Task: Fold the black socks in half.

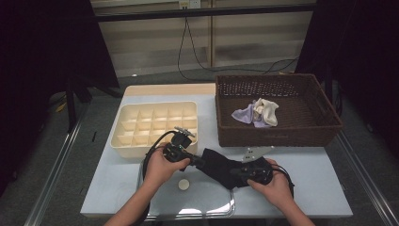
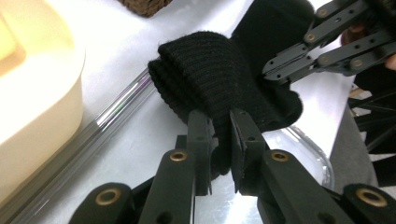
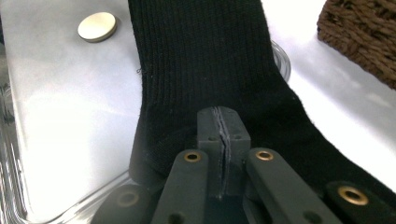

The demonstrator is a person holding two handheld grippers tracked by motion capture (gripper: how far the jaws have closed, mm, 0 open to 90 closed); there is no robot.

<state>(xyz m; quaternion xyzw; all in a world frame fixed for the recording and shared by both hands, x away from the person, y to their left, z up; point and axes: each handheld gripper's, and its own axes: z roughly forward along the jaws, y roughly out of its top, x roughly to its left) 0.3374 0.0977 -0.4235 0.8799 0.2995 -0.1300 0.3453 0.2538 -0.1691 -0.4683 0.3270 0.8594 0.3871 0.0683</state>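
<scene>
My left fingers (image 2: 223, 135) are clamped on one folded end of the black sock (image 2: 219, 74), and my right fingers (image 3: 223, 126) are pressed together on the other end. The sock hangs stretched between them, just above the clear tray (image 1: 207, 207) at the front of the table (image 1: 324, 188). A small round disc (image 1: 183, 184) lies on the tray. The cream divided box (image 1: 155, 125) sits behind my left hand (image 1: 160, 167), the wicker basket (image 1: 277, 132) behind my right.

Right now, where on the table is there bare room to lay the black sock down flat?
The tray, bare except for the round disc; the strip between the divided box and the table's left edge; and the right corner below the wicker basket. It is crowded where both grippers, left and right, hold the black sock.
</scene>
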